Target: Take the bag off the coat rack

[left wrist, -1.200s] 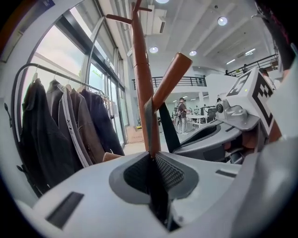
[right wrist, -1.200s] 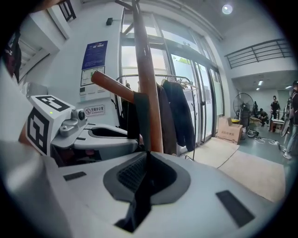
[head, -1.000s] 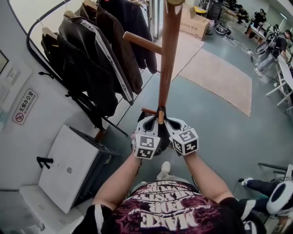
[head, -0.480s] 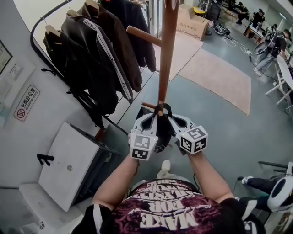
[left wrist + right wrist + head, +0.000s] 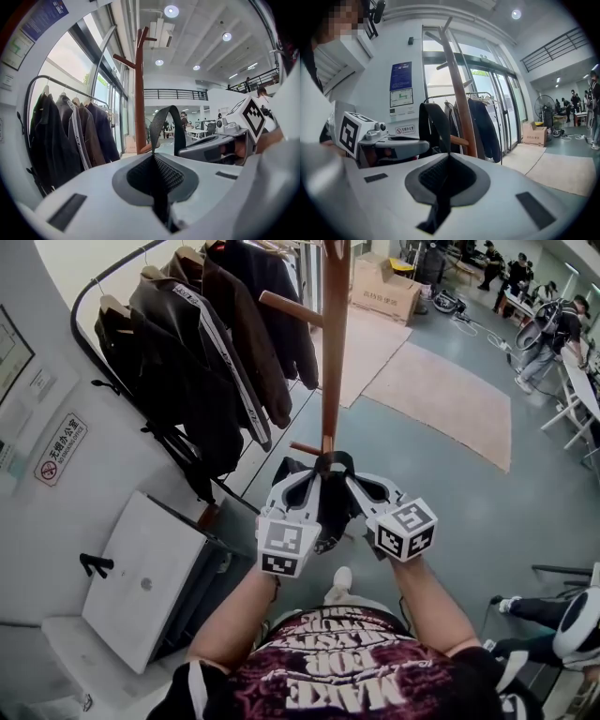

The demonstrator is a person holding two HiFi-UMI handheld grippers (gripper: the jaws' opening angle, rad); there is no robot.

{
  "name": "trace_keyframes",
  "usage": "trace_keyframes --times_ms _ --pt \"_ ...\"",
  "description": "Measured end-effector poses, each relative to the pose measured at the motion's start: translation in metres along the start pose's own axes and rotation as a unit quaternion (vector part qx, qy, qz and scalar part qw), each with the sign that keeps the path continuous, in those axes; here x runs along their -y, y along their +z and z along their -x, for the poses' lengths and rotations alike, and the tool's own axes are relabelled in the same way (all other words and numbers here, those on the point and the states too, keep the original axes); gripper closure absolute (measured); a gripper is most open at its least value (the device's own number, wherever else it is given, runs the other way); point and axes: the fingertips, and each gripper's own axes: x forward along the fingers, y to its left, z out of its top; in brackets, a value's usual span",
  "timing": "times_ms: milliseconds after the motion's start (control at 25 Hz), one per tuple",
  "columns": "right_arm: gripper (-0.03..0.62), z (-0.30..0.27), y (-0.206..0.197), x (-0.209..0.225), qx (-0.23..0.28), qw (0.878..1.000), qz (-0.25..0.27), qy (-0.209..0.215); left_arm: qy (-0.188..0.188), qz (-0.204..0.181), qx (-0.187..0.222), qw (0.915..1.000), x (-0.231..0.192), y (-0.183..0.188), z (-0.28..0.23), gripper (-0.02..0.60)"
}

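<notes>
Drooping black bag (image 5: 329,510), its webbing strap (image 5: 336,461) arched up beside wooden peg (image 5: 305,448).

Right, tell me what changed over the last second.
Both grippers rose: the left gripper and right gripper, each clamped on the strap, lifted it and the black bag toward the camera. Whether the loop has cleared the peg is unclear. Grips, coat rack and hanging coats unchanged.
</notes>
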Motion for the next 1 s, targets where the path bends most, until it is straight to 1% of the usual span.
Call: trace_keyframes --times_ms 280,440,680,1000 --pt "0.588 0.030 0.026 -0.034 0.019 0.999 0.034 0.005 -0.010 -0.003 0.020 0.9997 0.014 0.031 0.038 0.572" --pt "0.588 0.049 0.036 -0.051 0.033 0.999 0.040 0.006 -0.016 -0.003 0.027 0.9995 0.025 0.046 0.059 0.572" --pt "0.588 0.076 0.047 -0.079 0.045 0.997 0.058 0.006 -0.028 -0.009 0.041 0.9987 0.040 0.061 0.090 0.572" --pt "0.588 0.108 0.050 -0.108 0.057 0.996 0.062 -0.001 -0.046 -0.012 0.057 0.9973 0.062 0.069 0.125 0.572"
